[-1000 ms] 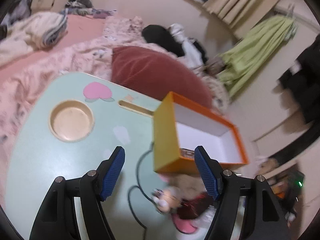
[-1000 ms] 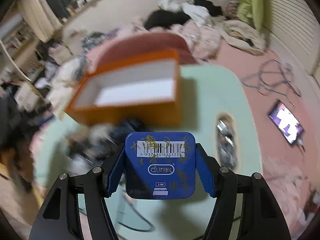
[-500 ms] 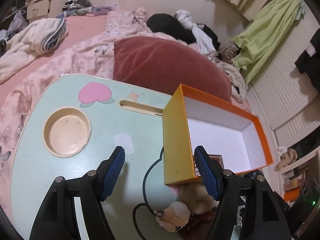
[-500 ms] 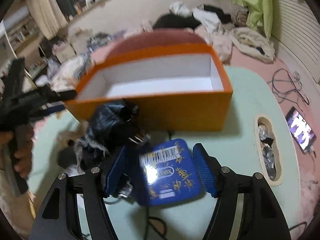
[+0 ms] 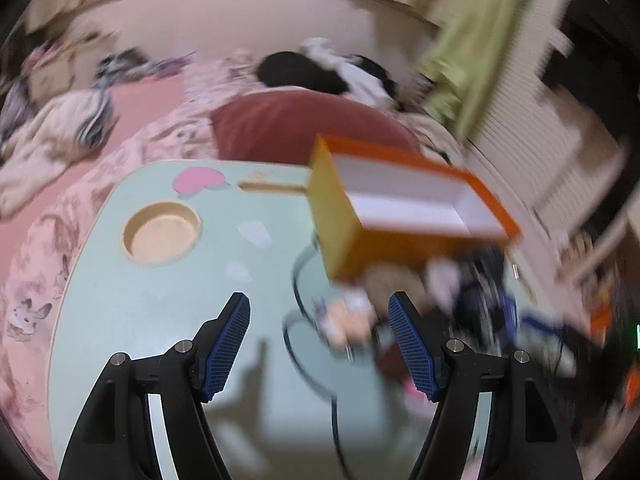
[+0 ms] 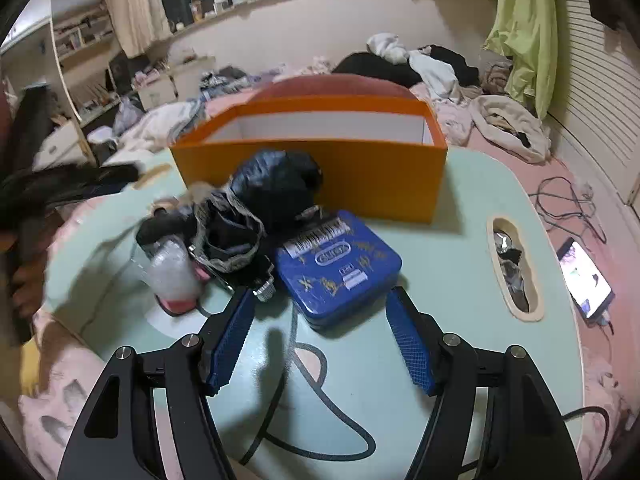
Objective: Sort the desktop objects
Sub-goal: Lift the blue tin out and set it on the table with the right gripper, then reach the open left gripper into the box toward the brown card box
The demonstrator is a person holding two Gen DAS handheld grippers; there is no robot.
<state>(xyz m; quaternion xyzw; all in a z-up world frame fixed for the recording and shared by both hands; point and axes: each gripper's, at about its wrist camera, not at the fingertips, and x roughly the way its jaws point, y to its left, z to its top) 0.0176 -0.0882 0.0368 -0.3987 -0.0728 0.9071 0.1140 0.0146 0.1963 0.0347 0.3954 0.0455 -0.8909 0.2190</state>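
The blue tin lies flat on the pale green table, in front of the open orange box. My right gripper is open just short of the tin, its pads clear of it. A heap of black items and a clear plastic piece sit left of the tin. In the blurred left wrist view my left gripper is open and holds nothing, above the table. A small blurred toy and the orange box lie ahead of it.
A round cup recess is sunk into the table's left side; a slot with scraps is on its right. A black cable loops over the table. A red cushion lies behind the box, a phone right of the table.
My right gripper held the blue tin a second ago; the tin has dropped out and now rests on the table. The left view has shifted and blurred, with the box now farther right.
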